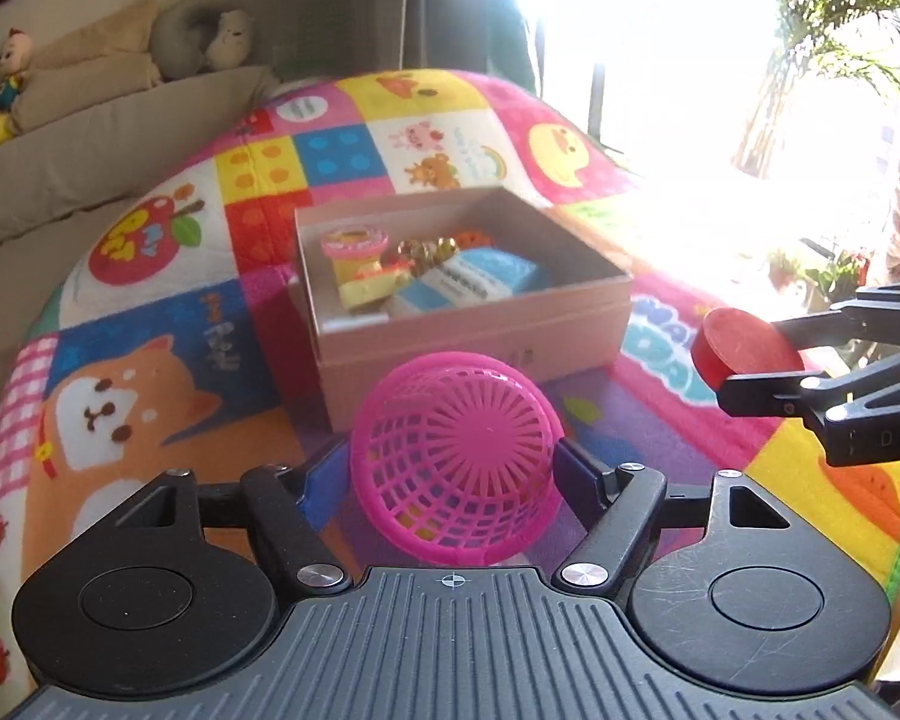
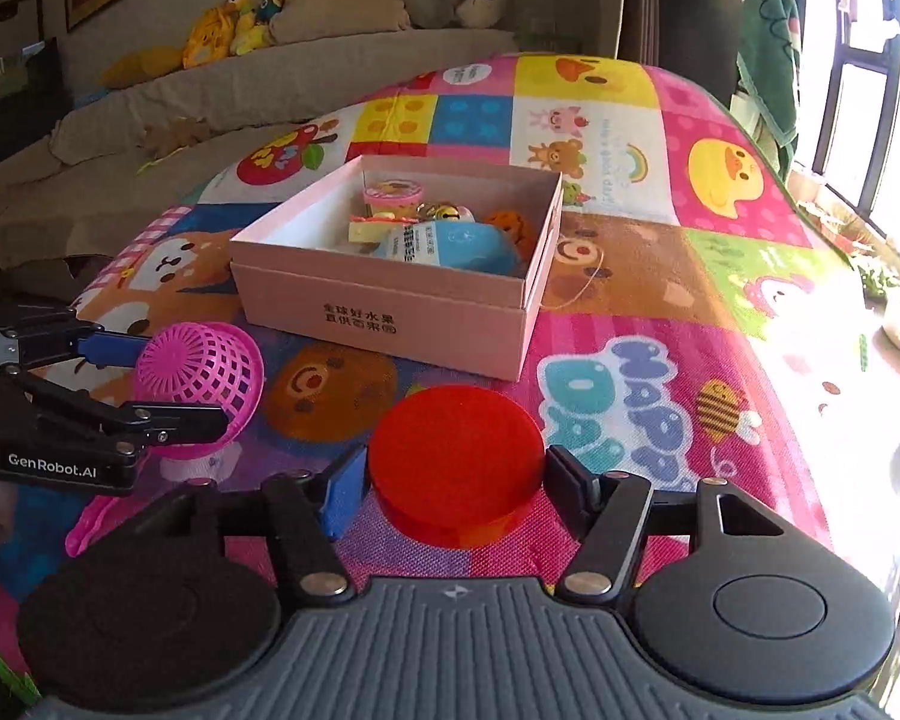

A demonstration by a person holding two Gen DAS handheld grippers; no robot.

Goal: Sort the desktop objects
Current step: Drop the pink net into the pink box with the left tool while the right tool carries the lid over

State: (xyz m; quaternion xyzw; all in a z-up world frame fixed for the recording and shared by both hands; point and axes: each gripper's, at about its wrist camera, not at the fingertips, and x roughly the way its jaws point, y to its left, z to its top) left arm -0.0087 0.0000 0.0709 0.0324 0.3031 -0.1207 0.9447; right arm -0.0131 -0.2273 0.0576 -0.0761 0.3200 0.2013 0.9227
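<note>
A pink mesh basket (image 1: 456, 456) lies on its side between the fingers of my left gripper (image 1: 453, 471), which is shut on it just above the mat. In the right wrist view the same basket (image 2: 210, 372) shows at the left in that gripper (image 2: 174, 384). My right gripper (image 2: 456, 474) is shut on a flat red disc (image 2: 456, 450), also held a little above the mat; the disc (image 1: 744, 342) and gripper (image 1: 762, 360) appear at the right of the left wrist view. Ahead of both stands an open pink cardboard box (image 2: 384, 312) (image 1: 480, 330) with several small toys and a blue packet inside.
Everything rests on a colourful patchwork play mat (image 2: 630, 312). A pink flat piece (image 2: 90, 522) lies on the mat at the lower left. A beige sofa with plush toys (image 2: 240, 24) runs behind. A bright window and plants (image 1: 810, 60) are on the right.
</note>
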